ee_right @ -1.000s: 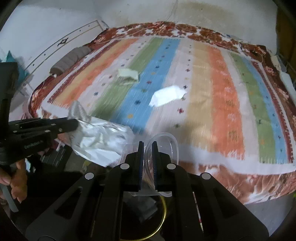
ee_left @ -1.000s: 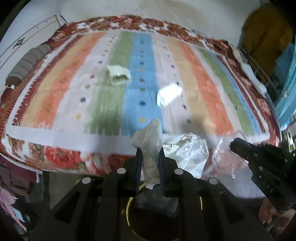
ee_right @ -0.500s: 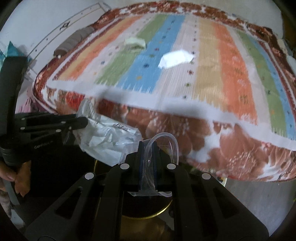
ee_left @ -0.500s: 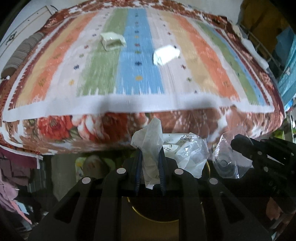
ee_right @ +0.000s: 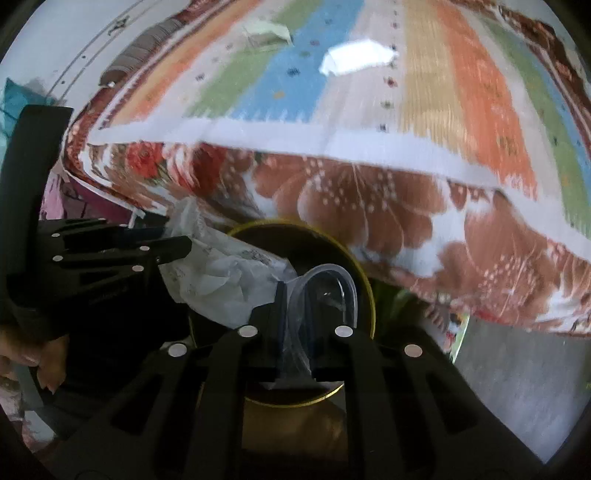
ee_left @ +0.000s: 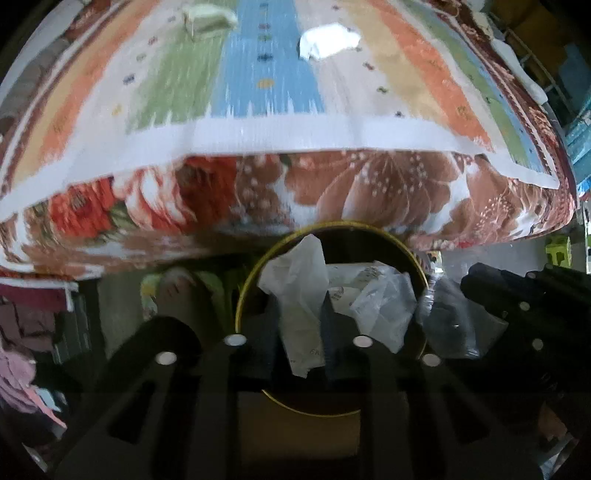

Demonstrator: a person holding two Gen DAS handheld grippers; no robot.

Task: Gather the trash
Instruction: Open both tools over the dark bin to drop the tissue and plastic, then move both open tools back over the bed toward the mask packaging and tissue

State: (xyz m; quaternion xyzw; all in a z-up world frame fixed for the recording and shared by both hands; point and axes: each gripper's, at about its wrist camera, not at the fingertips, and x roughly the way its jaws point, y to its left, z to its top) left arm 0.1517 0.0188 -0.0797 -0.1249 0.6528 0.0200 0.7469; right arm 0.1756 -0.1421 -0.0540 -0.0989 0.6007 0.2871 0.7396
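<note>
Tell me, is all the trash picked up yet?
Not yet. The left gripper has a crumpled plastic bag between its jaws and the right gripper a clear plastic piece, both over the gold-rimmed bin; the jaws have just been opening. Left on the striped bedspread: a white wrapper and a pale carton.

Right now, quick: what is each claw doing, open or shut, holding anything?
Left claw: just been opening, white plastic bag between its fingers over the bin.
Right claw: just been opening, clear plastic wrapper between its fingers.
</note>
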